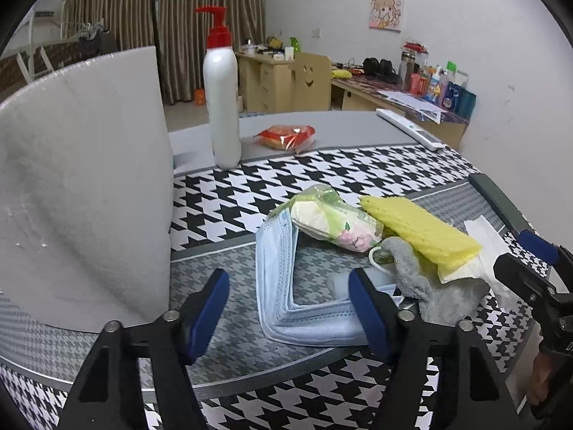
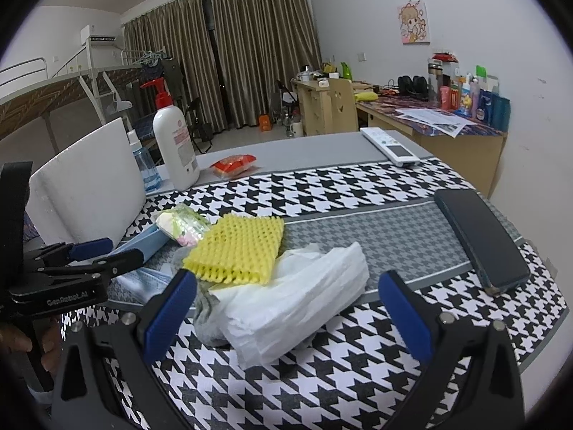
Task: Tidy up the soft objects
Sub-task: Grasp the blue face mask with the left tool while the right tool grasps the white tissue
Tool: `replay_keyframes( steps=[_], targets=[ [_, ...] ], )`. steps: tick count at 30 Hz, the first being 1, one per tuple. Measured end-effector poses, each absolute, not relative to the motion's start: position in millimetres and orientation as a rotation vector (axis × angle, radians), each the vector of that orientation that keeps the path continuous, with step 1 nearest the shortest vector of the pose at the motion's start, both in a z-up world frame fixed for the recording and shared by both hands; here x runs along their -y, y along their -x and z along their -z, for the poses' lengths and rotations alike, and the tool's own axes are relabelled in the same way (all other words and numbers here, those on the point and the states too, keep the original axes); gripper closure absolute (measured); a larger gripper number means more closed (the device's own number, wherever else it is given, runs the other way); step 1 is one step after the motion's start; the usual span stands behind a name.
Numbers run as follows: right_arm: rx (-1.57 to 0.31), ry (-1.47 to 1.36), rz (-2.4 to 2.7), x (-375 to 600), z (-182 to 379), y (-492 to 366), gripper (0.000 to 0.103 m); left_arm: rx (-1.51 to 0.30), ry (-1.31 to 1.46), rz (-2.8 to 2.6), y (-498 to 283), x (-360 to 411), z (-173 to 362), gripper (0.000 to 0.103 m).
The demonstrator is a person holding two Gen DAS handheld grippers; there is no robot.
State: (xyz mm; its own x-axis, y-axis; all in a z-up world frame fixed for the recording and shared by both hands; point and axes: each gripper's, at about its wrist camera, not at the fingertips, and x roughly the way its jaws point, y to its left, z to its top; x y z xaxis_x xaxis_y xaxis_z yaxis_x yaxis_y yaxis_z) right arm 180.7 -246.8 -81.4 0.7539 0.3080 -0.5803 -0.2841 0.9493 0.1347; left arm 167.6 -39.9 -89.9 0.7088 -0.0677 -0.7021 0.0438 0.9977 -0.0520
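The left tongs [image 1: 290, 315], part-open and gripping nothing, straddle the folded mask stack's [image 1: 283, 279] near corner (right tongs [image 2: 286, 315] gape over tissues [image 2: 297, 308]).

White walls [image 2: 358, 7]; cartoon picture [image 2: 413, 21] hung on right wall. Olive-brown striped curtains [image 2: 229, 57] drawn at far end. Wooden desk [image 2: 447, 136] along right wall, cluttered. Wooden chair [image 1: 311, 80] with smiley cutout. Metal-framed bunk bed [image 2: 53, 86] left. Pale floor [image 2: 243, 136].

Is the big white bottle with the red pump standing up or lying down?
Standing up. The white bottle stands on its base on the table, red pump on top.
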Motion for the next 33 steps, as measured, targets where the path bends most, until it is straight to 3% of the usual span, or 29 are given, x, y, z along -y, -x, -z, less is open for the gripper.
replay_keyframes(
  steps=[16,27,32,33],
  targets=[
    [-0.691,-0.115,-0.313,258.1,90.7,-185.6,0.001,-0.845,0.023,0.077,-170.1,39.2,103.6,0.065],
    [-0.784,-0.221,-0.368,264.5,103.0,-191.5,0.043,-0.849,0.008,0.08,-165.1,39.2,105.9,0.072],
    [-0.794,-0.222,-0.383,262.3,103.8,-192.8,0.075,-0.849,0.004,0.083,-165.7,39.2,106.2,0.074],
    [-0.791,-0.221,-0.38,262.5,103.3,-192.5,0.077,-0.849,0.005,0.085,-165.0,38.8,106.2,0.077]
  ],
)
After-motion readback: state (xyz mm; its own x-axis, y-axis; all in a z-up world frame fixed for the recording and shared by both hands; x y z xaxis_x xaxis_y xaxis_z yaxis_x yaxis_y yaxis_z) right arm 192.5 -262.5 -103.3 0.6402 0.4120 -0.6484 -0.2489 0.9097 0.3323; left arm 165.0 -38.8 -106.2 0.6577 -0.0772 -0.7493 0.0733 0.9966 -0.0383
